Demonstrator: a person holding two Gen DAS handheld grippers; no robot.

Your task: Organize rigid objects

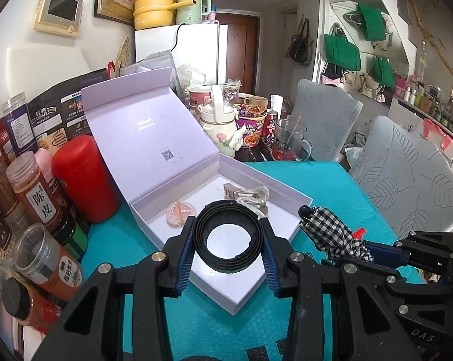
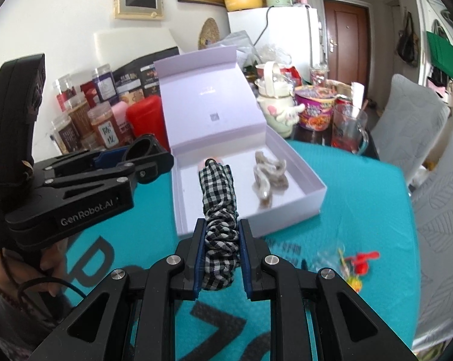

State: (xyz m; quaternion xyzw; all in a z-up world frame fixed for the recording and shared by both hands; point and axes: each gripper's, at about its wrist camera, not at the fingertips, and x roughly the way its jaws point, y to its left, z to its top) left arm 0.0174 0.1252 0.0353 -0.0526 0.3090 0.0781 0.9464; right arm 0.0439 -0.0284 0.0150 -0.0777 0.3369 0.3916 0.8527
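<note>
Firmly, the left tongs (image 1: 228, 234) pinch a black coiled ring of rolled belt-like strap (image 1: 228, 236) between their blue pads, the coil standing on edge so its round opening faces the camera. It hangs above the near part of the open pale lilac cardboard box (image 1: 286, 234), clear of the box floor. Just to the right, the right tongs (image 2: 220, 255) squeeze a black-and-white checked fabric-covered folded umbrella (image 2: 219, 207), which juts forward with its black knobbed tip (image 2: 210, 161) over the box's near edge. Inside the box lie a translucent beige claw hair clip (image 2: 268, 177) and a round pink compact (image 1: 178, 213), apart from each other. The box sits on a counter covered with a teal textured mat (image 2: 362, 204), its hinged lid (image 1: 142, 126) standing upright behind. Left of the box stand a red cylindrical canister (image 1: 85, 177) and several clear spice jars (image 1: 35, 189). On the mat at right lie small red and yellow trinkets (image 2: 360, 263).
</note>
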